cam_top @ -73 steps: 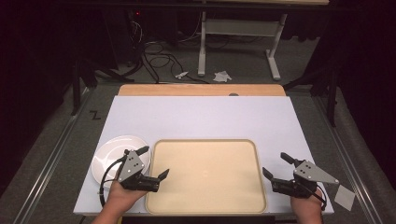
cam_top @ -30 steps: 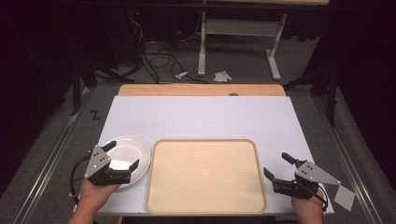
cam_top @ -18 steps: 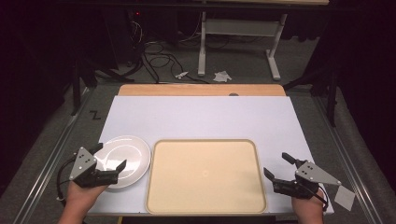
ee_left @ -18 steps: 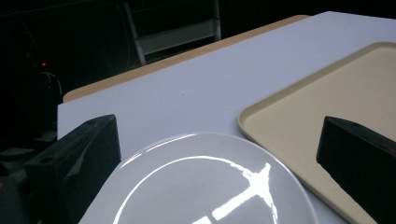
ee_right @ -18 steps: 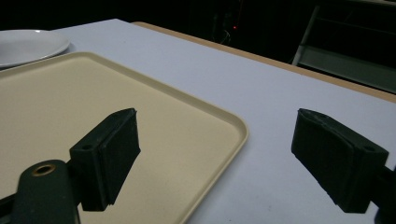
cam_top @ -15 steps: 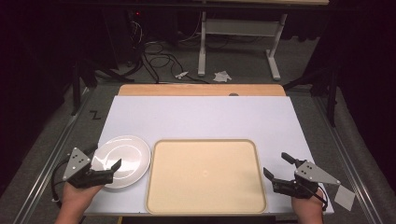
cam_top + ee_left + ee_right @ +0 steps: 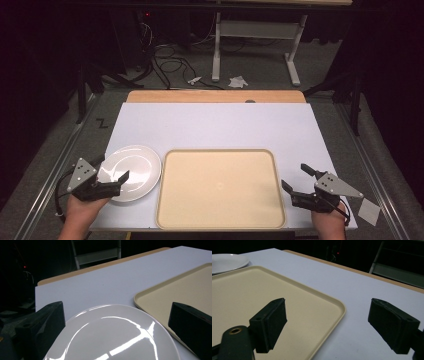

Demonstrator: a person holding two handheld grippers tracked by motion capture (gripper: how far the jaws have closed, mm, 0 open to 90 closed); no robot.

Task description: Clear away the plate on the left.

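Left gripper (image 7: 112, 176) sits at the near-left corner of the desk (image 7: 215, 122), jaws spread wide on either side of the near-left rim of the round glossy white plate (image 7: 131, 170). Gripping nothing: in the left gripper view both jaws stand clear of the rim.

Right gripper (image 7: 295, 179) is near the right edge of the beige rectangular plastic tray (image 7: 220, 187), jaws also wide apart and empty. Right gripper view puts one jaw over the tray corner and the other over bare desk.

Plate lies flat on the white desk top, just left of the tray. Can't tell whether the rims touch.

Risks, as I read it:
- Plate is glazed and thin at the rim. A shallow pinch probably slips, and the plate drops back or skids.
- Plate is close to the near-left desk edge. A push toward the person could send it off.
- Sliding it right likely hits the raised tray lip and tips it, unless it's lifted first.
- Right jaws straddle the tray lip, so closing there could shift the tray.

Count: one plate, one tray, two grippers, one desk.
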